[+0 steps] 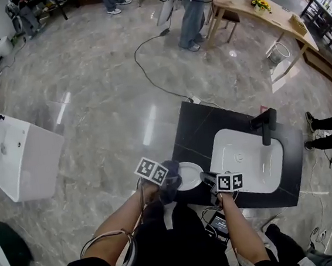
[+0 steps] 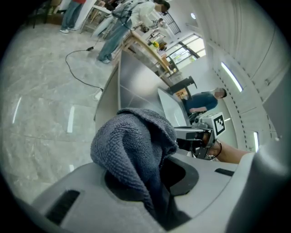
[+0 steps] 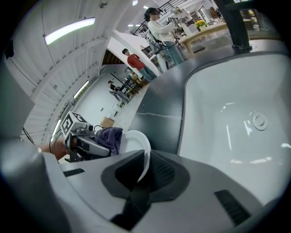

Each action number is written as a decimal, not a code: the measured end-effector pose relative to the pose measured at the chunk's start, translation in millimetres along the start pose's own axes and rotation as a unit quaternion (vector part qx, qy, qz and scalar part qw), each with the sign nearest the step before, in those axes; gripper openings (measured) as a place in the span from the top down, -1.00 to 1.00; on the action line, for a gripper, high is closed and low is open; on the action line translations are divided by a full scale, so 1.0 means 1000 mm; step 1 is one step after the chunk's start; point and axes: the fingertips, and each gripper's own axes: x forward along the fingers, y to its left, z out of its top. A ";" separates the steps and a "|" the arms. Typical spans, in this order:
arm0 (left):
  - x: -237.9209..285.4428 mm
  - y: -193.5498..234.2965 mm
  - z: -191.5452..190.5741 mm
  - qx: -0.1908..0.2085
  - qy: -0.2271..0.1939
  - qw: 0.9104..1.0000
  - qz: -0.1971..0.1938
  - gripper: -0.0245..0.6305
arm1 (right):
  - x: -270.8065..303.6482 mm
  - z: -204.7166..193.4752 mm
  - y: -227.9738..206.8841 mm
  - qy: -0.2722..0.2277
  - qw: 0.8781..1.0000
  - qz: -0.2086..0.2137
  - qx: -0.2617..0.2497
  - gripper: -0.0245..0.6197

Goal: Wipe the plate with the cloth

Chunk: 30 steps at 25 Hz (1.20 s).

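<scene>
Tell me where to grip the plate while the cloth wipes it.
By its thin rim, edge-on from the sink side, as the right gripper holds the plate now: that leaves its flat face open to the cloth in the left gripper.

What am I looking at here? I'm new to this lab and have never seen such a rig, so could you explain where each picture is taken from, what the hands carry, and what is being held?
There is no robot here. A person holds a two-jaw tool, called a gripper, in each hand. The head view comes from a camera on the person's head, looking steeply down. The other two come from cameras riding on each gripper, looking along its jaws. The cubes with square markers are parts of the grippers.

Below the person is a black counter with a white sink and a black faucet.

The left gripper is shut on a grey cloth. The right gripper is shut on the rim of a white plate, held on edge. The cloth is at the plate's face and seems to touch it.
</scene>
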 end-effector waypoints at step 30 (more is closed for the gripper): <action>0.020 -0.011 0.012 -0.015 0.009 1.000 -0.023 0.70 | -0.001 0.003 -0.007 -0.003 1.000 -0.002 0.001 0.84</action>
